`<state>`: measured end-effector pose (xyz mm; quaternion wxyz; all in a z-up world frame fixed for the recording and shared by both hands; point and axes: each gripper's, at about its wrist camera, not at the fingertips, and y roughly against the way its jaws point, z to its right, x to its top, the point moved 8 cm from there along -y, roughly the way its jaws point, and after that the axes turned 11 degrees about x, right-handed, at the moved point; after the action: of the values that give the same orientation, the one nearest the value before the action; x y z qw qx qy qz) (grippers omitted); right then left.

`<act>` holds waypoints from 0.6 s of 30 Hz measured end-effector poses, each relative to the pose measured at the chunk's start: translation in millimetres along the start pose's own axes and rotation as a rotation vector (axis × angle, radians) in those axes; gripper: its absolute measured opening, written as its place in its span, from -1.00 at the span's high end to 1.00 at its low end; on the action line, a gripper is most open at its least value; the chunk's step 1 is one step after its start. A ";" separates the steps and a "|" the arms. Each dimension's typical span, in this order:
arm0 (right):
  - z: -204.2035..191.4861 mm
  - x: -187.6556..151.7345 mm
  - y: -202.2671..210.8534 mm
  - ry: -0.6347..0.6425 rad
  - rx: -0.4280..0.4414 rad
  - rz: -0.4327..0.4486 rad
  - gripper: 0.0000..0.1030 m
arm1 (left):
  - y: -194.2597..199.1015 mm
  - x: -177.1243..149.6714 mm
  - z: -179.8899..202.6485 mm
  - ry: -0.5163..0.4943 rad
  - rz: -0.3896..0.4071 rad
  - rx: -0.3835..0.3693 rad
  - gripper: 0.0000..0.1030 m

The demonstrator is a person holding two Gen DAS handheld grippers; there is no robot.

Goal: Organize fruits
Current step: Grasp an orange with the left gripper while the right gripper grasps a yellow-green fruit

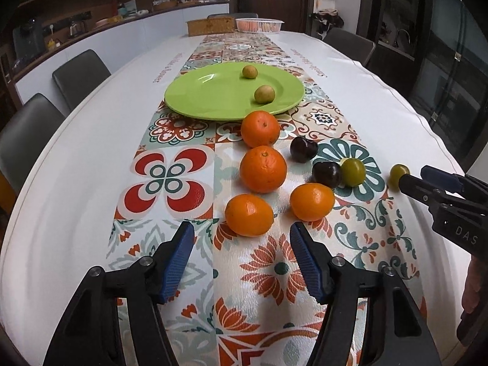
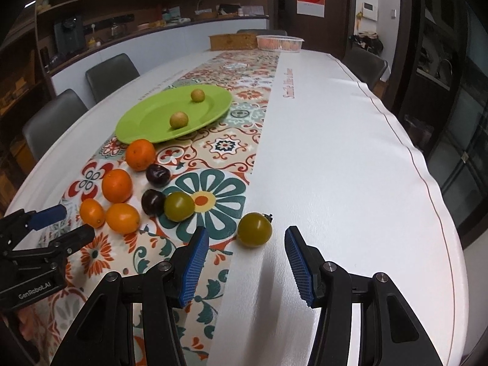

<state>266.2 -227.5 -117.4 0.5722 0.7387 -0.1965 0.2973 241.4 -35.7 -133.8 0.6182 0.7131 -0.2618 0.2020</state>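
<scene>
Left gripper just short of nearest orange: jaws part open, empty, wide enough to take it. Right gripper likewise part open and empty, green tomato lying just ahead between the tips on bare white table.

Best approach, probably: straddle each fruit at its widest, keep tips just off the cloth, close gently; round fruit likely to roll if nudged off-centre.

Plate further up the runner, two small yellowish fruits already on it. Three more oranges, two dark plums and another green tomato crowded between; second orange close beside the left's target, easy to clip.
</scene>
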 end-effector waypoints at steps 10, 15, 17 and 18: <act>4.2 0.0 -10.1 -0.006 -0.024 -0.021 -0.02 | -12.3 4.3 0.7 -0.016 -0.019 0.002 -0.07; 6.9 0.9 -13.5 -0.007 -0.033 -0.026 -0.02 | -16.1 8.3 2.6 -0.019 -0.023 -0.008 0.11; 7.9 1.7 -15.0 -0.012 -0.029 -0.029 0.00 | -15.8 9.1 3.3 -0.015 -0.023 -0.018 0.17; 8.1 2.1 -15.7 -0.013 -0.026 -0.030 0.03 | -15.2 9.5 3.8 -0.013 -0.022 -0.022 0.22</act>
<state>279.4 -231.0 -128.8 0.5851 0.7358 -0.1928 0.2813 258.2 -39.2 -140.4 0.6266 0.7103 -0.2601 0.1876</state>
